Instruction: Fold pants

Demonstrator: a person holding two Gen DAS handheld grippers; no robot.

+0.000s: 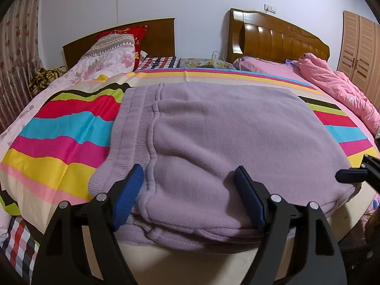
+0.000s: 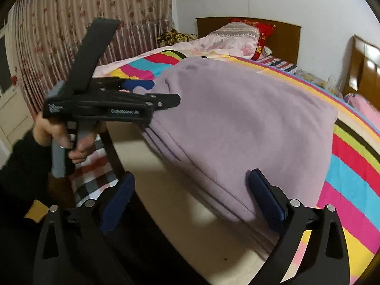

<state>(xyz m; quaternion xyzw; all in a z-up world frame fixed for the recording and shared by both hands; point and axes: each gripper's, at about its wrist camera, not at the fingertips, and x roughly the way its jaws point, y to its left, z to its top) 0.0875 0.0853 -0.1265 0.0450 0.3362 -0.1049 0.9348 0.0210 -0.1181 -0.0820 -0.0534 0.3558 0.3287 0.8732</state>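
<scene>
The lilac fleece pants [image 1: 225, 123] lie folded into a thick rectangle on the striped bedspread [image 1: 59, 128], the ribbed waistband on the left. My left gripper [image 1: 189, 169] is open, its blue pads wide apart over the stack's near edge beside the waistband seam, without squeezing the cloth. In the right wrist view the pants [image 2: 249, 109] fill the middle, and my left gripper [image 2: 165, 92] rests at their left corner, held by a hand [image 2: 54, 135]. My right gripper [image 2: 192, 175] stands open, straddling the stack's near edge with its pads apart from the cloth. One of its fingers [image 1: 349, 175] shows at the right.
Two wooden headboards [image 1: 280, 38] stand against the far wall, with pillows [image 1: 111, 49] and a crumpled pink quilt [image 1: 332, 83] in front. A flowered curtain [image 2: 71, 23] hangs at the left. A checked cloth [image 2: 92, 173] hangs over the bed's near edge.
</scene>
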